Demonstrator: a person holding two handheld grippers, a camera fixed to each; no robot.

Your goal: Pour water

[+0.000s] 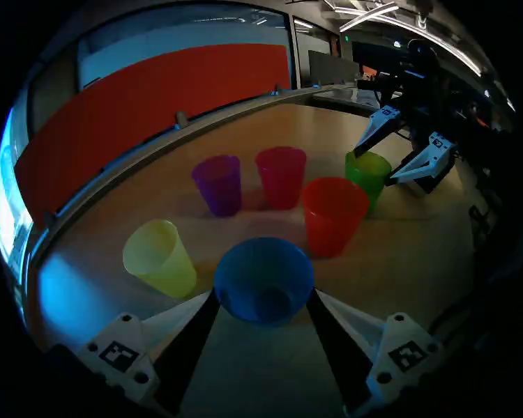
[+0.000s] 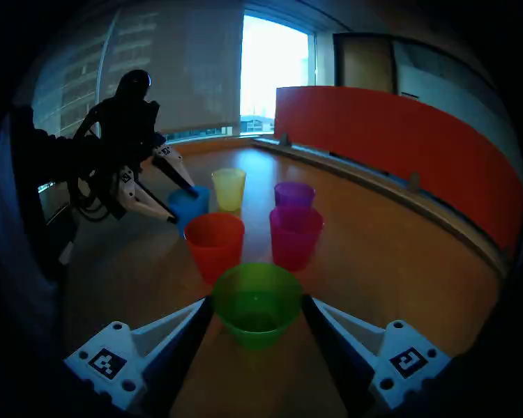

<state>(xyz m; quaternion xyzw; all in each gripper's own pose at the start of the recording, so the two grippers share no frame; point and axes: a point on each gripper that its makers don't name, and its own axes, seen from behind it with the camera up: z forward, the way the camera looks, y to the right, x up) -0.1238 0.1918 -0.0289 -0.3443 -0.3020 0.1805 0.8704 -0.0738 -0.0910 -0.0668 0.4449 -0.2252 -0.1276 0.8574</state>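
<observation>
— What does the left gripper view give you?
— The left gripper [image 1: 262,294] pinches a blue cup [image 1: 263,275], one finger pressed on each side of it. The cup stands upright on the wooden table [image 1: 415,258]. Whether it holds water I cannot tell.
— And around it?
— A yellow cup [image 1: 159,258] is just beside it, with a red cup [image 1: 333,214], a purple cup [image 1: 218,184] and a magenta cup [image 1: 281,176] beyond. At the far side the right gripper [image 1: 372,168] has its fingers on either side of a green cup [image 1: 362,182].
— The right gripper view?
— The right gripper [image 2: 256,299] clamps the green cup [image 2: 256,306], upright on the table. The red cup [image 2: 214,244] and magenta cup [image 2: 295,237] are near, the purple cup [image 2: 293,194] and yellow cup [image 2: 229,188] farther. The left gripper [image 2: 184,203] closes on the blue cup [image 2: 192,200].
</observation>
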